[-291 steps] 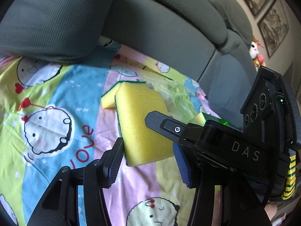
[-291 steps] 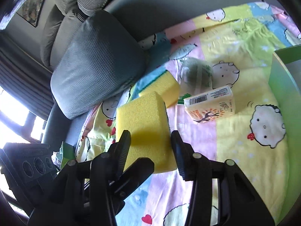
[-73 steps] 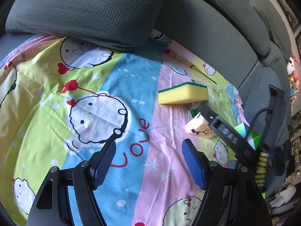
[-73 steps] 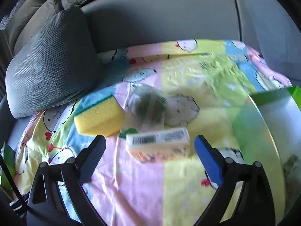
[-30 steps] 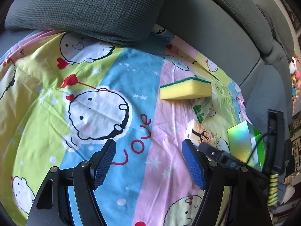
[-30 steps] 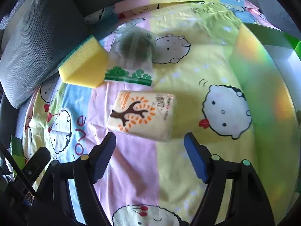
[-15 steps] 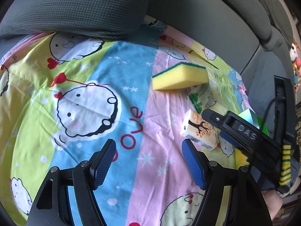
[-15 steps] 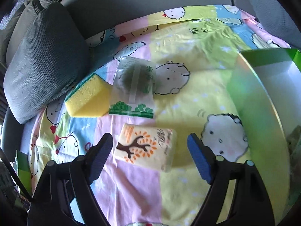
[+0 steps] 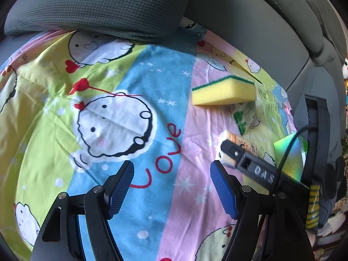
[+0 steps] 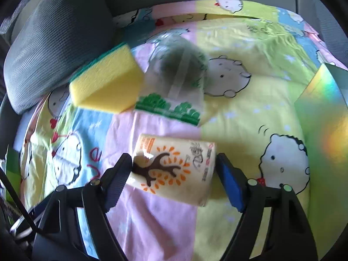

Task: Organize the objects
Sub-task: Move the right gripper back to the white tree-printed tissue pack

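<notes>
A cream tissue pack (image 10: pixel 174 169) with an orange tree print lies on the cartoon bedsheet (image 10: pixel 250 117). My right gripper (image 10: pixel 174 161) straddles it. The jaws are closing, with the left pad at the pack's edge and the right pad a sliver off it. A yellow sponge (image 10: pixel 104 84) with a green back and a clear bag holding a dark scourer (image 10: pixel 180 74) lie just beyond. In the left wrist view my left gripper (image 9: pixel 171 169) hovers open and empty over the sheet. The right gripper (image 9: pixel 250 165) there covers part of the pack (image 9: pixel 237 140), with the sponge (image 9: pixel 224 91) farther back.
A shiny green box (image 10: pixel 322 108) stands open at the right, also seen past the right gripper as the box (image 9: pixel 289 152). A grey cushion (image 9: pixel 97 6) and the sofa backrest (image 9: pixel 250 21) close off the far side. A cable (image 9: pixel 291 143) runs over the right gripper.
My right gripper has come forward and down over the tissue pack, which now sits between its fingers instead of ahead of them. The left gripper has barely shifted.
</notes>
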